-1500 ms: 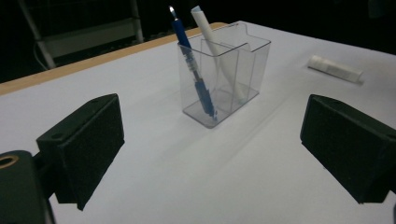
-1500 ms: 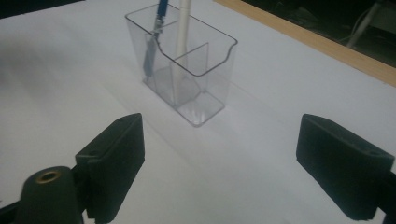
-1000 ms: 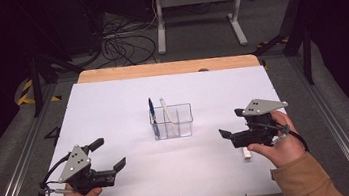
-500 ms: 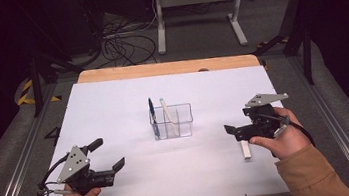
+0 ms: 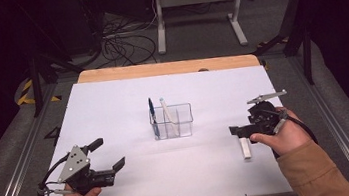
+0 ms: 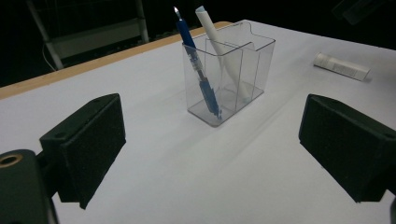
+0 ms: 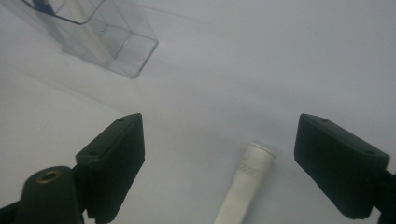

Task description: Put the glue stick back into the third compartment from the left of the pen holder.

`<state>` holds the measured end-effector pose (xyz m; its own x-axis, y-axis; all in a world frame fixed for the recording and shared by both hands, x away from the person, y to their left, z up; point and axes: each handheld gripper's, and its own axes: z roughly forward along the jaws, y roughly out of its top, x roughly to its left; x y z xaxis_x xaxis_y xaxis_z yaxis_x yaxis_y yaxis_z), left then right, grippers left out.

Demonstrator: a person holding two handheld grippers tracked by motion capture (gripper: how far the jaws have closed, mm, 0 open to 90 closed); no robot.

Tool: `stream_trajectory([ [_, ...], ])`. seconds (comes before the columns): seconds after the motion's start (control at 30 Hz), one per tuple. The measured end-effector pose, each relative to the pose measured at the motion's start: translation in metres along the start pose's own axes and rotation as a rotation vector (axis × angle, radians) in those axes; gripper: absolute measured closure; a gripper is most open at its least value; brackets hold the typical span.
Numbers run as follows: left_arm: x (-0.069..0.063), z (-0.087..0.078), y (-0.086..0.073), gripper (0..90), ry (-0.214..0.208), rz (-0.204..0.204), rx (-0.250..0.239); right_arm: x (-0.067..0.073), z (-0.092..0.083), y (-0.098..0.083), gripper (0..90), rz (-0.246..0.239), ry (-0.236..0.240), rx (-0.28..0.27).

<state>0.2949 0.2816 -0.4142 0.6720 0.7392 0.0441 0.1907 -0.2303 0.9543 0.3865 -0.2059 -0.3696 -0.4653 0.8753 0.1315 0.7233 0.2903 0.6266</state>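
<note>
Right tool (image 7: 219, 163) (gaping, closing slightly) straddles white pen (image 7: 243, 186), untouched; left tool (image 6: 210, 154) gapes.

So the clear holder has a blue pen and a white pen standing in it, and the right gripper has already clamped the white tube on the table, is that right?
Not clamped. The right gripper has its jaws open, either side of the white tube and clear of it, as the right gripper view shows. The holder does hold the blue pen and white pen.

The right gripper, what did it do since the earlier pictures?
The right gripper came down over the white pen lying on the table; its jaws have just been closing a little, the pen between them but not gripped. The left gripper and the clear holder with its two pens stayed put.
</note>
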Motion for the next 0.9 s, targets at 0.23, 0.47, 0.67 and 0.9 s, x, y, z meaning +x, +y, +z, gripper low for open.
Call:
stream_trajectory([
  [0.23,0.0,0.0,0.0,8.1,0.002,0.001,0.001,-0.004,0.007,0.001,23.3,0.14,-0.017,0.083],
  [0.47,0.0,0.0,0.0,8.1,0.003,0.003,0.004,-0.007,0.015,0.001,28.0,0.182,-0.052,0.149],
  [0.67,-0.001,0.001,0.0,8.7,0.002,0.01,0.017,-0.008,0.023,0.0,33.0,0.231,-0.085,0.22],
  [0.9,-0.001,0.001,0.0,8.9,0.003,0.007,0.018,-0.006,0.033,0.0,43.6,0.223,-0.135,0.264],
])
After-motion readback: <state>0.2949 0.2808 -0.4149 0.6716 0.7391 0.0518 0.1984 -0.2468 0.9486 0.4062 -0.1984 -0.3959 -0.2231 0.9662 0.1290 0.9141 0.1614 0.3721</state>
